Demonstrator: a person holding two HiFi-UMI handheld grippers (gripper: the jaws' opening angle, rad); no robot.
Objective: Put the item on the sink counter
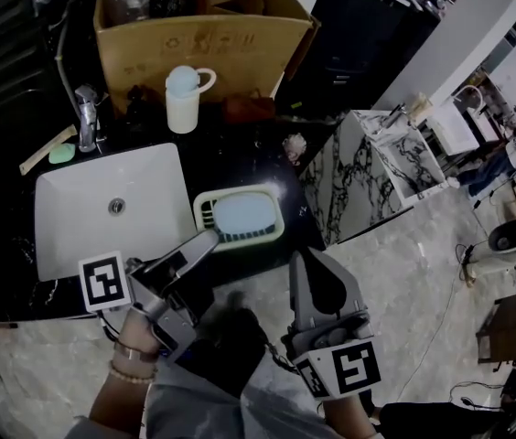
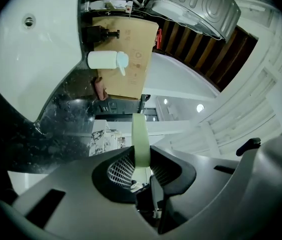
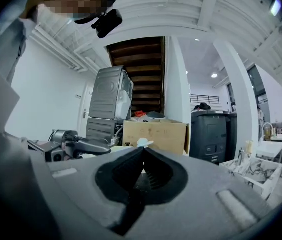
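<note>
From the head view there is one white sink (image 1: 75, 208) set in a black counter (image 1: 249, 158), with one tap (image 1: 87, 117) behind it. One lidded cup (image 1: 183, 99) stands in front of one cardboard box (image 1: 208, 44). One pale green soap dish (image 1: 205, 210) sits over the counter just right of the sink, with one pale blue bar of soap (image 1: 244, 213) in it. I cannot tell whether the dish rests on the counter or is lifted. Two grippers show. The left gripper (image 1: 210, 238) reaches to the near rim of the dish. The right gripper (image 1: 299, 262) hangs off the counter's front edge, well clear of the dish.

In the left gripper view the left gripper (image 2: 142, 156) has its jaws pinching the soap dish (image 2: 141, 134), seen edge-on as one thin green strip. Beyond are the sink (image 2: 21, 49), the cup (image 2: 106, 60) and the box (image 2: 128, 49).

In the right gripper view the right gripper (image 3: 143, 154) has its jaws pressed together with nothing between them. The left gripper (image 3: 76, 146) shows at the left, the box (image 3: 153, 134) is straight ahead, and one dark bin (image 3: 213, 134) stands beside the box.
</note>
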